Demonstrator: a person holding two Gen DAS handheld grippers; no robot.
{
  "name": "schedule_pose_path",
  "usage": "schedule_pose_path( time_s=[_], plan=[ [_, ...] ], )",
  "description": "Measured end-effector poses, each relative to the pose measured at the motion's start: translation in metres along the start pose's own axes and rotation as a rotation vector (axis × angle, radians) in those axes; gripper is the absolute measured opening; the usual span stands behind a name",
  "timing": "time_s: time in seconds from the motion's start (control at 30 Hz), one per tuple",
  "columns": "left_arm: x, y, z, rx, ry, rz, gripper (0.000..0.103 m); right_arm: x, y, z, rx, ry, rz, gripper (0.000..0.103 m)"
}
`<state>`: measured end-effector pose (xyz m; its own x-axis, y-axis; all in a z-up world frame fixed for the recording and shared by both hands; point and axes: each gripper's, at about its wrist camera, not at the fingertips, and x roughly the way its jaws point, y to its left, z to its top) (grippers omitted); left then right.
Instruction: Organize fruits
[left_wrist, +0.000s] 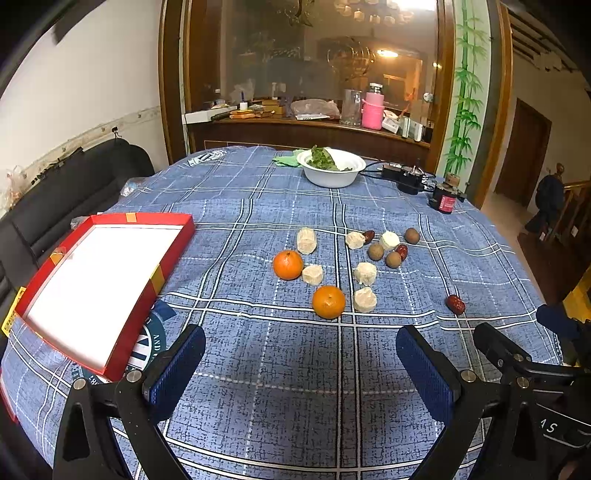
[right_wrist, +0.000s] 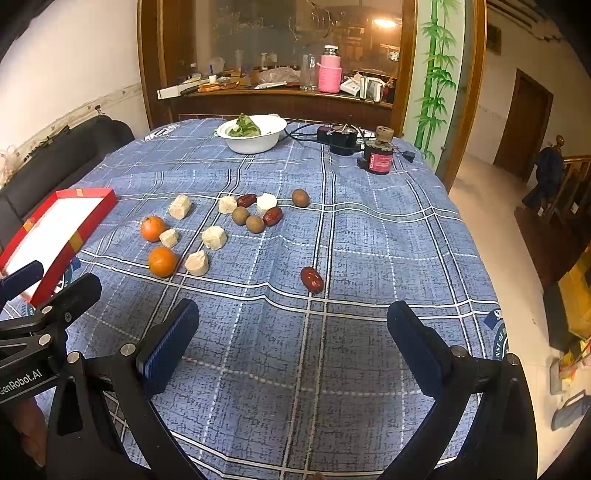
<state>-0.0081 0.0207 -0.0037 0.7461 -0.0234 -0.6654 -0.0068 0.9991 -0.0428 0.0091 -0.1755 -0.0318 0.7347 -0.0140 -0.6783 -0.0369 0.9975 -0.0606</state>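
Nothing sorted yet, by the look of it. Counter (left_wrist: 295, 369) under a blue plaid cloth carries everything. Red box (left_wrist: 99, 291) at its left edge sits empty. All fruit lies loose mid-counter: two oranges (left_wrist: 328, 301), pale chunks (left_wrist: 365, 299), brown longans (left_wrist: 375, 252), red dates (left_wrist: 455, 304), one date well apart. Left hand-held gripper (left_wrist: 301, 365) and right hand-held gripper (right_wrist: 293, 341) both gape wide, holding nothing.

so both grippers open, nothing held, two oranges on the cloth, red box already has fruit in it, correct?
One thing is off: the red box is empty, only its white inside shows in the left wrist view. The rest holds: left gripper and right gripper open and holding nothing, two oranges on the cloth.
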Motion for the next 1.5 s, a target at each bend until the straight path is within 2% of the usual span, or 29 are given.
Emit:
schedule_pose_path(
  time_s=[1.5],
  plan=[
    [0.0036, 0.0089, -0.0037, -0.018, 0.008, 0.016, 0.103, 0.0084, 0.0103, -0.0002, -0.014, 0.014, 0.003, 0.102]
  ],
)
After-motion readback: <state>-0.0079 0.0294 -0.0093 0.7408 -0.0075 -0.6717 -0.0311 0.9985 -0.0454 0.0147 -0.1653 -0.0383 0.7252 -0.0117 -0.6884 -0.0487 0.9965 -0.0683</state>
